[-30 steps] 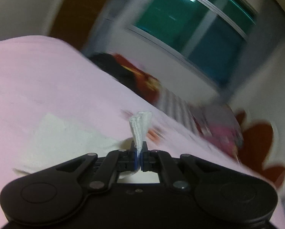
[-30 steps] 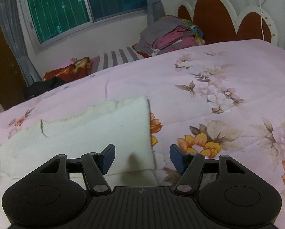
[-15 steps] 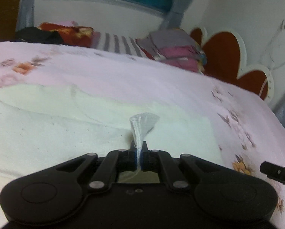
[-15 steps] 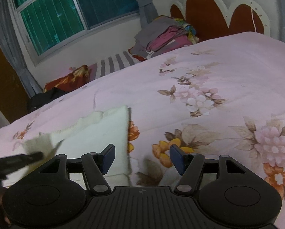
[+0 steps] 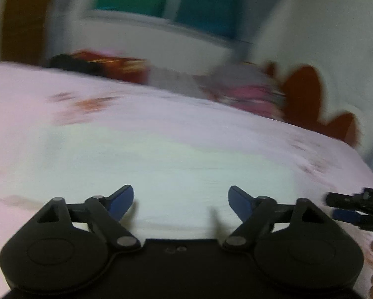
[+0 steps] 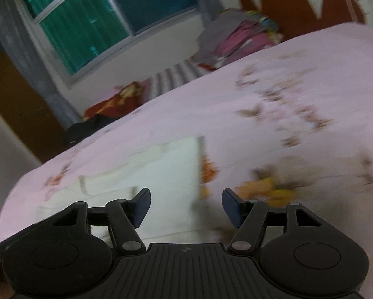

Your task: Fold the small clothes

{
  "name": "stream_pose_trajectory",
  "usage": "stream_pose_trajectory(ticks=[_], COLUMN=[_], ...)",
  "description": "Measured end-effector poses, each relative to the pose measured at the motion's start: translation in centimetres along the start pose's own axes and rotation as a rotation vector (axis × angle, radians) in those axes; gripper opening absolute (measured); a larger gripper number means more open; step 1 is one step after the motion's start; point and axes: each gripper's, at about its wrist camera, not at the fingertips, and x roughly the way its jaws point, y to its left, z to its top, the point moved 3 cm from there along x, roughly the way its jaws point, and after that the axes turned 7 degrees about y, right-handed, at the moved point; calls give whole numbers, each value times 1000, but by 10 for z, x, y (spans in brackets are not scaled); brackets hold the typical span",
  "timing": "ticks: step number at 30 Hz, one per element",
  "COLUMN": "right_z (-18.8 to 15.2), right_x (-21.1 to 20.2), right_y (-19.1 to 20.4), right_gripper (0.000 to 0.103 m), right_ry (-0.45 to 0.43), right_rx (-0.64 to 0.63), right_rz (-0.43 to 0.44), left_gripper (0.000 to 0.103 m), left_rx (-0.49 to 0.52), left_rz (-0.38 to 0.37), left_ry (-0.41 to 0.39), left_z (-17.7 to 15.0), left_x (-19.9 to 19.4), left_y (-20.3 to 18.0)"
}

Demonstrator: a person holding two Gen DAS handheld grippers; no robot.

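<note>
A small cream-white garment (image 5: 161, 164) lies flat on the pink floral bedspread (image 5: 61, 94). My left gripper (image 5: 180, 200) is open and empty just above the garment's near part. In the right wrist view the garment (image 6: 156, 169) lies folded with a straight right edge, and my right gripper (image 6: 186, 206) is open and empty over its near right corner. The right gripper's tip (image 5: 353, 208) shows at the right edge of the left wrist view. Both views are motion-blurred.
A pile of folded clothes (image 6: 236, 37) sits at the far side by the brown and white headboard (image 6: 311, 2). Red and striped cloths (image 6: 136, 94) lie along the wall under the window (image 6: 99, 22). The bedspread (image 6: 298, 99) stretches to the right.
My left gripper has opened and let go of the white cloth it pinched; the garment now lies flat. Both grippers are moving, and the right one has tilted.
</note>
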Motion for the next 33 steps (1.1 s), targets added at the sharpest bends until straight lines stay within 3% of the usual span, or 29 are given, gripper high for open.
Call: stream_pose_trajectory(ticks=[4, 7, 9, 10, 11, 17, 18, 19, 21, 26, 29, 33], right_z=[-10, -16, -20, -22, -23, -22, -22, -22, -20, -11, -1, -3], right_x=[33, 54, 65, 71, 75, 88, 91, 94, 98, 69, 47, 42], right_y=[28, 45, 53, 57, 58, 70, 73, 76, 78, 77, 56, 31], right_gripper=[64, 64, 59, 46, 43, 43, 28, 8, 6, 5, 5, 5], right_ry=[68, 108, 132, 144, 158, 170, 172, 180, 179, 63, -16, 10], right_rx=[-24, -38, -40, -45, -45, -41, -55, -66, -71, -96, -37, -17], right_rz=[55, 74, 77, 68, 60, 55, 50, 48, 42, 20, -28, -75], left_gripper=[73, 68, 68, 68, 68, 67, 67, 65, 63, 62, 62, 59], left_rx=[-134, -188, -187, -175, -162, -88, -53, -15, 2, 21, 1, -16], left_rz=[121, 130, 118, 113, 110, 121, 140, 169, 194, 196, 181, 164], left_ry=[34, 56, 61, 63, 69, 105, 115, 121, 120, 115, 111, 116], left_z=[-15, -17, -16, -14, -13, -8, -8, -8, -8, -10, -10, -7], left_x=[-19, -23, -21, -21, -19, -5, -2, 0, -1, -2, -5, -3], left_y=[91, 121, 123, 121, 120, 110, 106, 102, 102, 101, 104, 108])
